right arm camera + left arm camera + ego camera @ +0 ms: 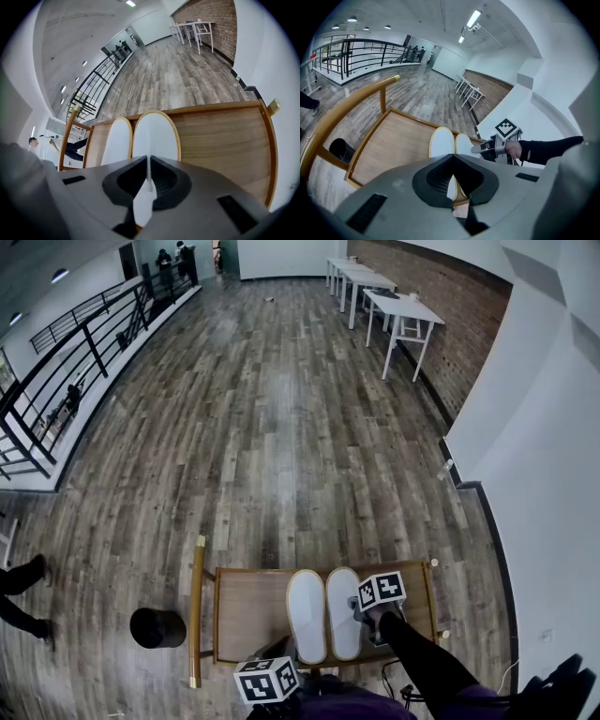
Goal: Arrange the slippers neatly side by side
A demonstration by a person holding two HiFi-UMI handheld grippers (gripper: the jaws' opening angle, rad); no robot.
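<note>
While right hand-held gripper pinches slipper, left hand-held gripper closed near other slipper.

Two white slippers: the left slipper and the right slipper. One wooden desk. Two hand-held grippers: the left hand-held gripper and the right hand-held gripper. Each carries one marker cube, so there are two cubes, the left cube and the right cube. One round black bin. At least three white tables by the brick wall. One bystander's legs; the far figures are too small to count.
</note>
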